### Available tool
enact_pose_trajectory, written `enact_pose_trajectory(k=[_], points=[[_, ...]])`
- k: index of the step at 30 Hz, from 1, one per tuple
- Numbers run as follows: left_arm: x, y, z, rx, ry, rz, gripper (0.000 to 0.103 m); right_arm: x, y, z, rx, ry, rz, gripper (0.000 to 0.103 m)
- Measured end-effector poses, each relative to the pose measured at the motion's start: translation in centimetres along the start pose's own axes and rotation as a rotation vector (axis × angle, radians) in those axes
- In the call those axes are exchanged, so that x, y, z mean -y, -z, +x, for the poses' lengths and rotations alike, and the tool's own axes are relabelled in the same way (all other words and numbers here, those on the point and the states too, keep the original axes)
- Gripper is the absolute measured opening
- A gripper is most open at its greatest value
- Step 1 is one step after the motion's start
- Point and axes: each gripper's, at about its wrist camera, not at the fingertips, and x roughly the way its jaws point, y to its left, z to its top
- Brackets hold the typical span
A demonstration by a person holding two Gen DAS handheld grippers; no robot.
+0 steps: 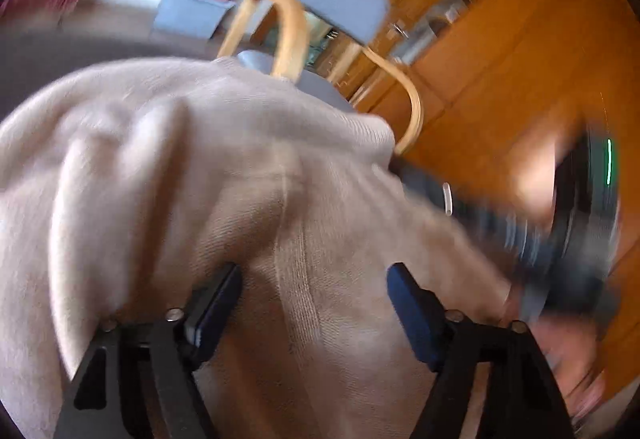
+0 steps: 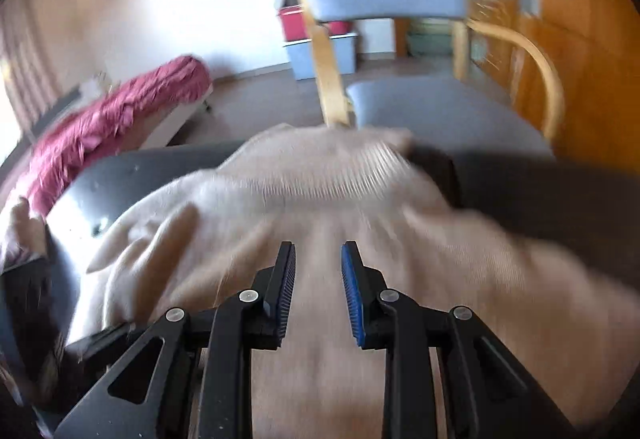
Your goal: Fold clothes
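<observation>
Beige sweater (image 1: 248, 199) under seemingly empty, parted jaws.

A lived-in room of a home, to judge by the bentwood armchair (image 2: 400, 51) with grey-blue cushions, the warm wooden cabinets (image 1: 500, 51) with glazed doors, a bed under a shaggy crimson throw (image 2: 120, 111), and stacked storage boxes (image 2: 320, 43) against the white wall.
</observation>
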Motion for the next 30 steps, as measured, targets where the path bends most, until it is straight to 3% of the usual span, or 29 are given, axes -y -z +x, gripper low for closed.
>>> enact_pose_trajectory(k=[2,4,9,12,14,23,30], points=[[-0.7,-0.2,-1.9,0.002,0.026,-0.060,0.074,0.0,2.0,0.2,-0.011,0.044,-0.028,0.026],[-0.8,-0.1,-4.6,0.018,-0.010,-0.029,0.074,-0.1,3.6,1.0,-0.044,0.090,-0.080,0.026],[-2.8,1.1,-12.1,0.037,-0.179,0.104,0.075,-0.1,4.9,2.5,-0.075,0.136,-0.110,0.026],[-5.6,2.4,-15.4,0.030,-0.279,0.136,0.075,-0.1,5.1,2.4,-0.068,0.130,-0.105,0.026],[-7.1,3.9,-17.2,0.009,-0.306,0.133,0.075,0.2,5.0,2.8,-0.065,0.117,-0.092,0.027],[-9.4,11.7,-21.9,-0.074,-0.265,0.092,0.075,0.0,5.1,2.5,-0.061,0.117,-0.092,0.027],[-6.7,15.8,-21.9,-0.053,-0.228,0.206,0.082,0.0,5.2,2.6,-0.058,0.114,-0.088,0.027]])
